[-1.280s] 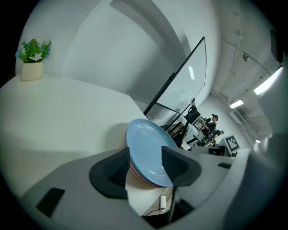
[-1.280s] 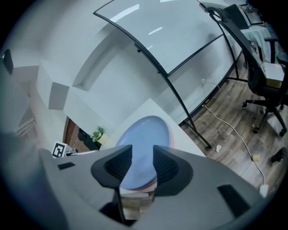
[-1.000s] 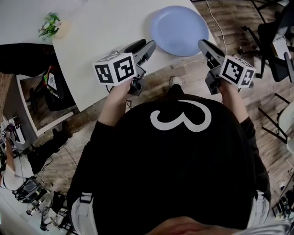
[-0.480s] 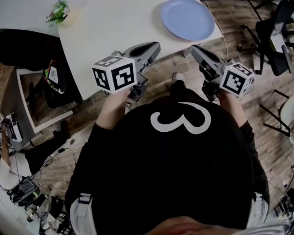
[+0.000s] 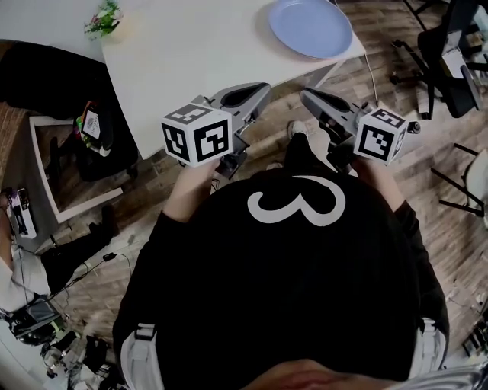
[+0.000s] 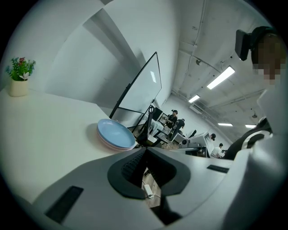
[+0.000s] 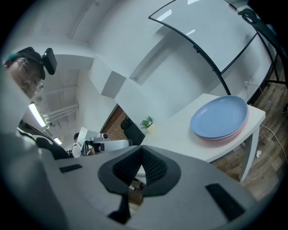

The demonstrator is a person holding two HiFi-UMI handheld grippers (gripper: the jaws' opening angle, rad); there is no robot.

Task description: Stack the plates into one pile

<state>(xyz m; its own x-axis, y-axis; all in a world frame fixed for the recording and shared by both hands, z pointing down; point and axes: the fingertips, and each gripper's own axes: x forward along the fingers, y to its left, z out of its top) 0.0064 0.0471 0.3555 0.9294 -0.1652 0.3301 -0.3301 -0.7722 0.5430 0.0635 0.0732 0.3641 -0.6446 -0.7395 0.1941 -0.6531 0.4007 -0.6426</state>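
Left gripper (image 6: 146,149): pads (image 6: 131,164) pressed together, having just been closing, with nothing between them

Right gripper (image 7: 141,148): pads (image 7: 153,166) likewise pressed together after just closing, with nothing between them

Both held off the near edge of the table (image 5: 191,53), over the floor, tips aimed towards the table and slightly down, well apart from the plates

Plates (image 7: 219,117): one pile at a corner of the table, close to both edges there, blue plate on top, pink rim showing beneath. Potted plant (image 5: 105,17) on the far side of the table from the pile. No other plate seen loose on the table, so stacking judged complete

Orientation: pile flat on the table, faces up. Round, so no long axis and no heading to align

Hazards:
- Pile near the table corner; any sideways push risks sliding it over an edge
- Shut jaws cannot take a rim; approaching like this would shove the pile, not grip it
- Smooth plate on smooth plate; a knock could shift the blue one off centre
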